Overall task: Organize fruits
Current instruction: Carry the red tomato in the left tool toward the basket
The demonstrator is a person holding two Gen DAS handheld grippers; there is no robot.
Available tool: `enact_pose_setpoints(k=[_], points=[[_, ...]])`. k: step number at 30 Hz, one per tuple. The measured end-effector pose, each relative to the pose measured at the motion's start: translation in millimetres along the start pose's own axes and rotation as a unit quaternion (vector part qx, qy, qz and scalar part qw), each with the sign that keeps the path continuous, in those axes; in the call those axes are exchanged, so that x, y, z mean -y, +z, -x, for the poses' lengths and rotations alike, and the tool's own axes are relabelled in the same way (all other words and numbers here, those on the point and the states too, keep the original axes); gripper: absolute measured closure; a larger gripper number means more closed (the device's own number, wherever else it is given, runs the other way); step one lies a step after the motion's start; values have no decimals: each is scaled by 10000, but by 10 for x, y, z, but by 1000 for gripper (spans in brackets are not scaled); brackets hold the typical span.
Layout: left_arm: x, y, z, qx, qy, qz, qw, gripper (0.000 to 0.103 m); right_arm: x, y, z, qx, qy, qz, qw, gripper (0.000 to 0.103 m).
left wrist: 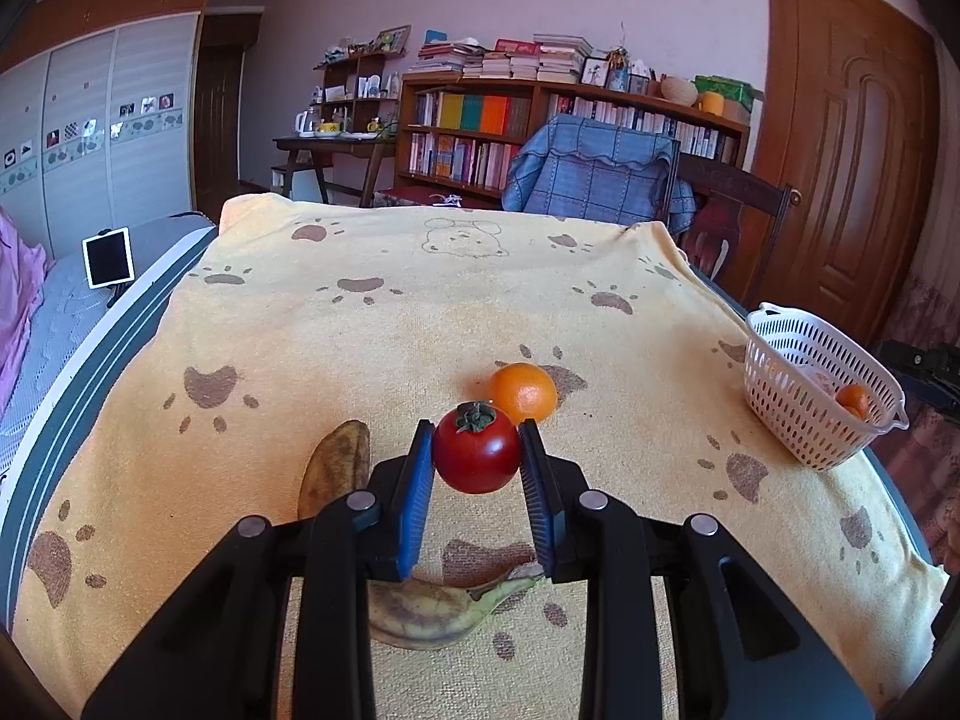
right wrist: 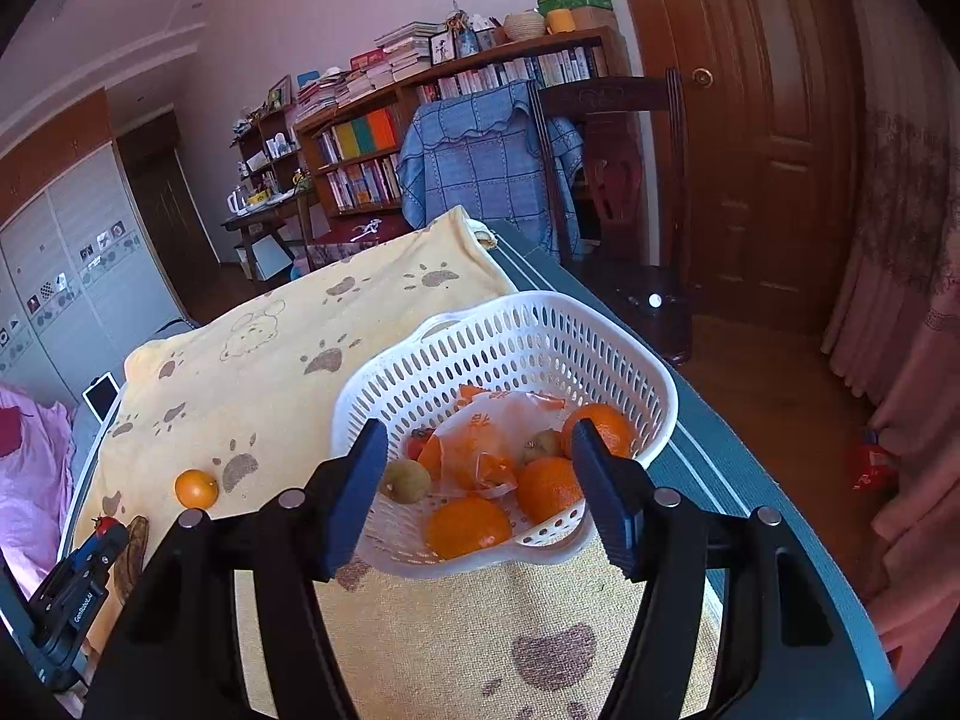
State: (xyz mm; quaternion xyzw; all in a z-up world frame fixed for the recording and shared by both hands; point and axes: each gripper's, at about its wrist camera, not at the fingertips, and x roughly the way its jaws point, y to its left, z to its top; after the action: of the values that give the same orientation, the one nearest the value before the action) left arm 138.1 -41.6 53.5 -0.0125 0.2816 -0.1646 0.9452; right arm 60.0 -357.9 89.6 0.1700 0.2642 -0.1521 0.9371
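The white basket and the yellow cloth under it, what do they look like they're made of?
White basket: apparently moulded plastic, smooth with a slight sheen, its walls pierced by regular rows of slots. Yellow cloth: looks like terry towelling, matte and nubbly, printed with brown paw marks; its fibre can't be told.

Home, bedroom-study by look of it. Wooden bookshelf (left wrist: 570, 126) crammed with books along far wall, sliding-door wardrobe (left wrist: 102, 138) at left, panelled wooden door (left wrist: 852, 150) at right. Chair (left wrist: 594, 174) draped in blue checked cloth. Yellow paw-print towel (left wrist: 420, 324) spread over table, pink bedding (left wrist: 18, 294) beside it.
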Motion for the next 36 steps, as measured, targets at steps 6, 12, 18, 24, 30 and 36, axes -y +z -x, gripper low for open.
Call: enact_pose_setpoints(k=[6, 12, 18, 24, 30, 36], points=[[29, 16, 1, 13, -106, -27, 9999, 75, 71, -57, 117, 35, 86, -44, 9999, 38], [170, 66, 63, -29, -242, -169, 9996, 75, 101, -144, 207, 35, 229, 17, 9997, 28], [438, 128, 173, 46, -551, -457, 9974, 75, 120, -216, 274, 100, 368, 62, 9993, 24], [701, 209, 154, -52, -877, -536, 9947, 75, 194, -299, 270, 11, 579, 20, 9983, 21], [1063, 298, 63, -217, -1157, -690, 9906, 75, 307, -326, 281, 23, 575, 43, 9983, 21], [1405, 419, -33, -316, -1374, -885, 9861, 74, 490, -301, 286, -7, 589, -35, 9983, 21]])
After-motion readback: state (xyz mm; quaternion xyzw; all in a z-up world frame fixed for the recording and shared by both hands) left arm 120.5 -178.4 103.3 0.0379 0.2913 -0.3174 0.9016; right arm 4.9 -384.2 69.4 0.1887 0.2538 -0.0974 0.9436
